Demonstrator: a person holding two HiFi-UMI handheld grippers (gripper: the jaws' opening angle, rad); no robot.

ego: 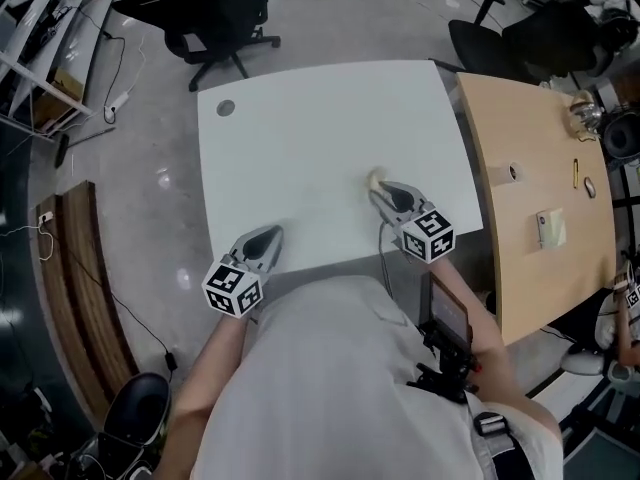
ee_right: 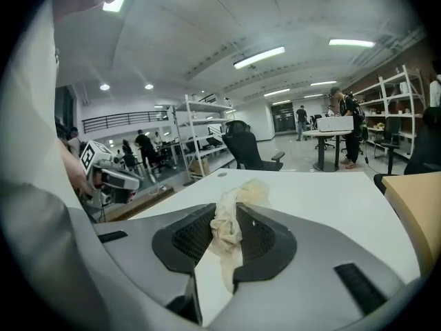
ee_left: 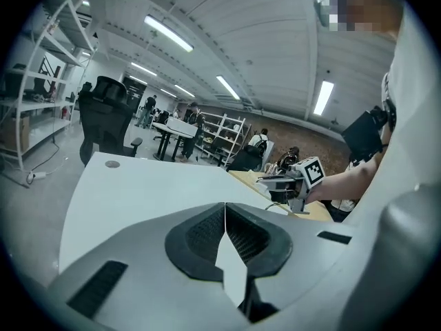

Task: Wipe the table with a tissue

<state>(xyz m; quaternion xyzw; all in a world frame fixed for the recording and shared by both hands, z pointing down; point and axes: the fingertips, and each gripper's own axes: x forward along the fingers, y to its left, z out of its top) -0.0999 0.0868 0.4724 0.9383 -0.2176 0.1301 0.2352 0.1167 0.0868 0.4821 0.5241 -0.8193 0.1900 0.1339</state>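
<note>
Jaws on the right gripper [ee_right: 231, 216] are pinching the tissue [ee_right: 229, 234]: pads partly closed on a crumpled cream wad, one end sticking out past the tips, a tail hanging down between the pads. Left gripper [ee_left: 225, 211] jaws are sitting fully together, nothing in them, hovering over the near edge of the white tabletop [ego: 300, 138].

Risks I'm seeing:
- Grip is looking thin. Only a narrow strip of tissue is sitting between the pads, so drag on the tabletop is likely to pull it out or tear it.
- Little wad is showing beyond the tips. If the right gripper is angled too steep, bare jaw tips are going to scrape the surface instead of the tissue.
- Too shallow or too high and the tissue is just skimming air, wiping nothing.
- Right gripper is working near the tabletop's right side, so a stroke that way is risking running off the edge.

Tissue position: in the right jaws, over the right-centre of the tabletop, well apart from the left gripper. Can't tell whether it's touching the surface.
</note>
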